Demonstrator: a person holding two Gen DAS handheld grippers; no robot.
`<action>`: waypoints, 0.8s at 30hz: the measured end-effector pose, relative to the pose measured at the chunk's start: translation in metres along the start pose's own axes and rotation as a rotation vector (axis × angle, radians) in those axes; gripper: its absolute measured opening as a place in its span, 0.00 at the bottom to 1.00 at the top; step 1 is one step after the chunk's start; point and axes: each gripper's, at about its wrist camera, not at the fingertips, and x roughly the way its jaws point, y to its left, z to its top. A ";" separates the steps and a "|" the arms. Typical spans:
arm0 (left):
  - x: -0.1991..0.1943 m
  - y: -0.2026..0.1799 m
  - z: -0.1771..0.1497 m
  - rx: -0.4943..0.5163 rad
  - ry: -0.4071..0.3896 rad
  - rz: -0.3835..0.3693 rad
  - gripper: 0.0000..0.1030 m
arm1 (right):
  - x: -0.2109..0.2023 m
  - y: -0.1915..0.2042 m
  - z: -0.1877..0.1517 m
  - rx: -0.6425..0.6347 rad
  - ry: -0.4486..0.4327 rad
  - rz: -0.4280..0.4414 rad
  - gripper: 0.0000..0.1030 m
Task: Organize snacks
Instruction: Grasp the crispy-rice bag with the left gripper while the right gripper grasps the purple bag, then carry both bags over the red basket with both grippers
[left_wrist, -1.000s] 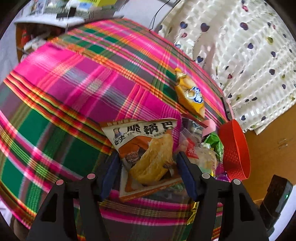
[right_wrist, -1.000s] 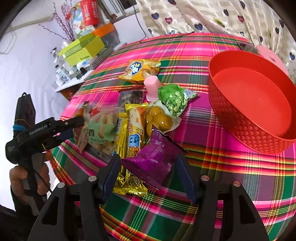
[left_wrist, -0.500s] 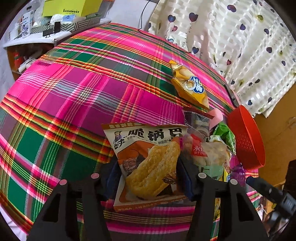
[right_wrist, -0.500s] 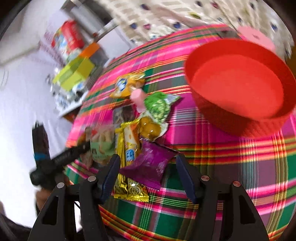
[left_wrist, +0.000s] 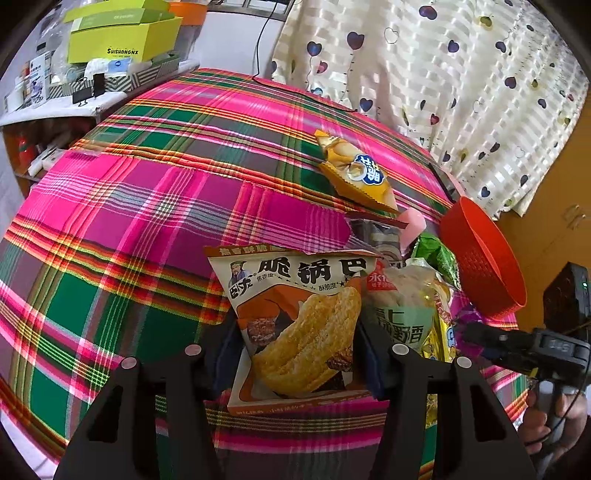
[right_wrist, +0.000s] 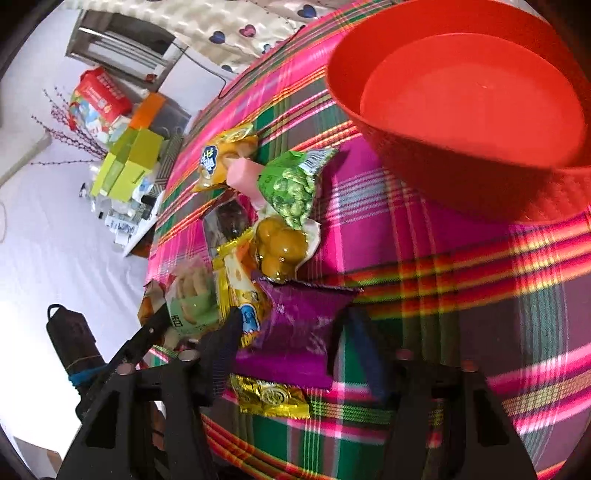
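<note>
I am holding the purple pack (right_wrist: 299, 328) in my right gripper (right_wrist: 291, 347), the jaws pinching it from both sides, its long axis running forward along the fingers. The red basket (right_wrist: 436, 155) is lying ahead and to the right of that claw, across bare plaid cloth (right_wrist: 424, 251), its mouth facing up and nothing in it that I can see. That offset is what the next move is turning on, I think: forward and rightward, over the near rim.

My left gripper (left_wrist: 295, 354) is clamping the rice-crust bag (left_wrist: 295, 314), which is standing upright between the fingers with its printed face toward the camera. From that side the basket (left_wrist: 484, 266) is sitting well off to the right, past the rest of the snack pile (left_wrist: 406, 302). So the right hand is plainly the nearer one to the basket, and I am judging it should be going first while the left one waits.
</note>
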 end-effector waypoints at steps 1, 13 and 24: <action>-0.001 0.000 0.000 0.002 -0.002 -0.001 0.54 | 0.002 0.001 0.000 -0.009 0.003 0.002 0.33; -0.024 -0.009 0.005 0.036 -0.061 0.018 0.54 | -0.013 0.020 -0.002 -0.172 -0.066 -0.032 0.30; -0.031 -0.054 0.015 0.127 -0.088 -0.005 0.54 | -0.048 0.026 -0.002 -0.264 -0.153 -0.020 0.30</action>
